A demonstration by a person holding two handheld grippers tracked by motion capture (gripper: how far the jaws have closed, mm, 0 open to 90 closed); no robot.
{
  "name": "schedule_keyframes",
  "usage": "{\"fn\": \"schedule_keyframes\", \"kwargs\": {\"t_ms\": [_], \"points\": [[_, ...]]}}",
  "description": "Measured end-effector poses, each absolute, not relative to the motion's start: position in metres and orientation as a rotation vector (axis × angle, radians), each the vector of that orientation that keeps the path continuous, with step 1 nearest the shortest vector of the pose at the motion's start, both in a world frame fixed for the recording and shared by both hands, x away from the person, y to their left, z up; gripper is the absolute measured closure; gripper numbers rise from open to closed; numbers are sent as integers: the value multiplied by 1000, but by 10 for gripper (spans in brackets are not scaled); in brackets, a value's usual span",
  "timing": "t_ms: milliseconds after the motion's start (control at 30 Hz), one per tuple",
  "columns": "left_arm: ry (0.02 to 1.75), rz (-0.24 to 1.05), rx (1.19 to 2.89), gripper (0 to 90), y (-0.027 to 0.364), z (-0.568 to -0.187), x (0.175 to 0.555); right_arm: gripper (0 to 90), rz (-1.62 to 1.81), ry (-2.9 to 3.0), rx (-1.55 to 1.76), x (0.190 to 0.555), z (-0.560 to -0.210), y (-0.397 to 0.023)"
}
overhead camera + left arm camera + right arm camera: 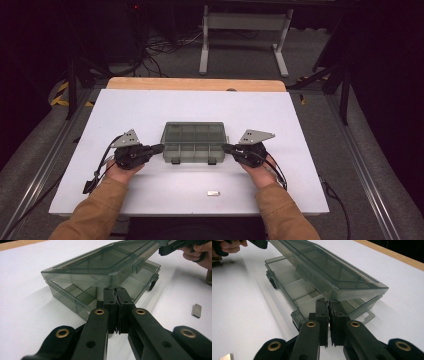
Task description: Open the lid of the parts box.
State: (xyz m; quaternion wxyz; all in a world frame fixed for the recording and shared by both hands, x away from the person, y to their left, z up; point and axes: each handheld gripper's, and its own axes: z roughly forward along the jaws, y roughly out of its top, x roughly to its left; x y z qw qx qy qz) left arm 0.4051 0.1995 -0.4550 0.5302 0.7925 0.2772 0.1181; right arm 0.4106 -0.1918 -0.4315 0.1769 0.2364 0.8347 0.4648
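A clear grey plastic organizer box (194, 142) sat near the middle of the white table (150, 107), its lid (100, 263) raised a little above the compartmented tray below. The step in hand looked like opening that lid from both ends at once. The left gripper (159, 148) met the box's left end and the right gripper (226, 148) met its right end. In the left gripper view the fingers (110, 302) were pressed together with their tips under the lid's edge, and the right gripper view showed the same. Whether any lip of the lid was pinched between them could not be told. A small silvery block (213, 193) lay apart, nearer the person. The next move probably called for both hands to rise evenly, swinging the lid back on its hinge without dragging the tray.
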Motion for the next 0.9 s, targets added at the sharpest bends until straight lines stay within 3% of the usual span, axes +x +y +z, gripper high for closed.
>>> {"fn": "schedule_keyframes", "kwargs": {"t_ms": [100,167,200,467,667,900], "points": [[665,283,1887,871,200,-455,405,800,1310,2371,675,411,-432,-192],[670,279,1883,871,200,-454,405,621,1309,2390,699,413,-434,-192],[669,282,1882,871,200,-454,405,588,1298,2395,717,414,-435,-192],[665,285,1873,868,201,-453,404,413,1260,2398,749,420,-435,-192],[674,268,1866,854,201,-453,405,354,1226,2392,726,426,-426,-191],[674,266,1869,847,201,-453,404,347,1183,2402,696,434,-419,-189]]}}
